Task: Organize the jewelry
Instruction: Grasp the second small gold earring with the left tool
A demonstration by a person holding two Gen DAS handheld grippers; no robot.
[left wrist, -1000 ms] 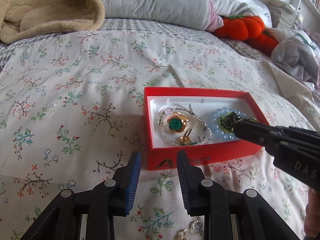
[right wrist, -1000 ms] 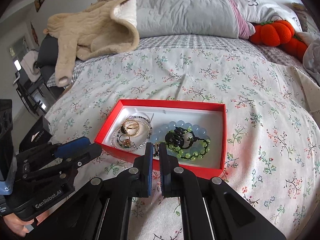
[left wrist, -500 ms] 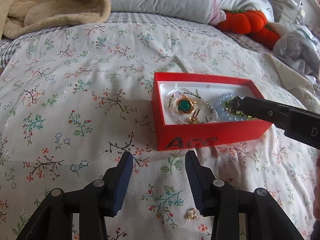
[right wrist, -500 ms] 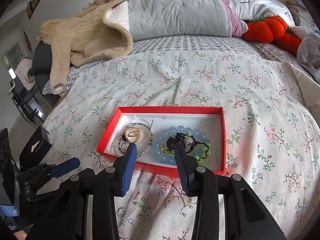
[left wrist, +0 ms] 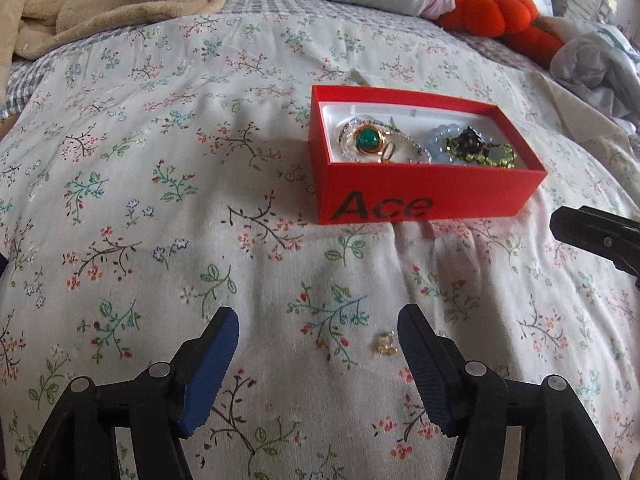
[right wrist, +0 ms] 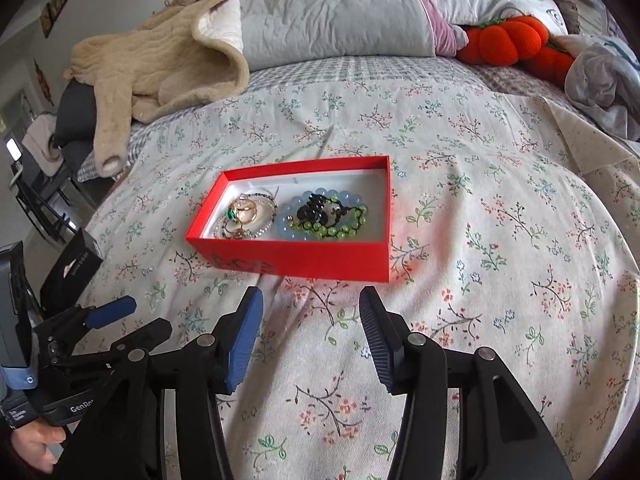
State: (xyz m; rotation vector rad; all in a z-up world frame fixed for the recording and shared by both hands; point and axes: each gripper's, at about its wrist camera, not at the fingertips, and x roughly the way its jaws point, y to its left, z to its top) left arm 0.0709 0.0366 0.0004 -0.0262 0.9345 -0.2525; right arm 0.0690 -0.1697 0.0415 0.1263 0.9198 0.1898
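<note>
Both grippers stand empty with their jaws apart, and both have just been opening: the right gripper (right wrist: pixel 310 340), which a second ago was closed over the dark beaded piece (right wrist: pixel 318 210) inside the red box (right wrist: pixel 304 258), has let it go and drawn back toward the bottom of its frame, so that piece now rests on the blue bead bracelet (right wrist: pixel 290 216) in the right half of the box, beside the green-stone ring (left wrist: pixel 368 140) on the left. That drop-off looks finished. The left gripper (left wrist: pixel 318 354) has pulled back too, and its wide jaws now hang low in its frame over the floral bedspread (left wrist: pixel 160 200), with a small gold earring (left wrist: pixel 385 343) lying loose just beside its right finger, well short of the box. By my reading, that stray earring is the next thing to collect, and the left gripper is already lined up near it.
</note>
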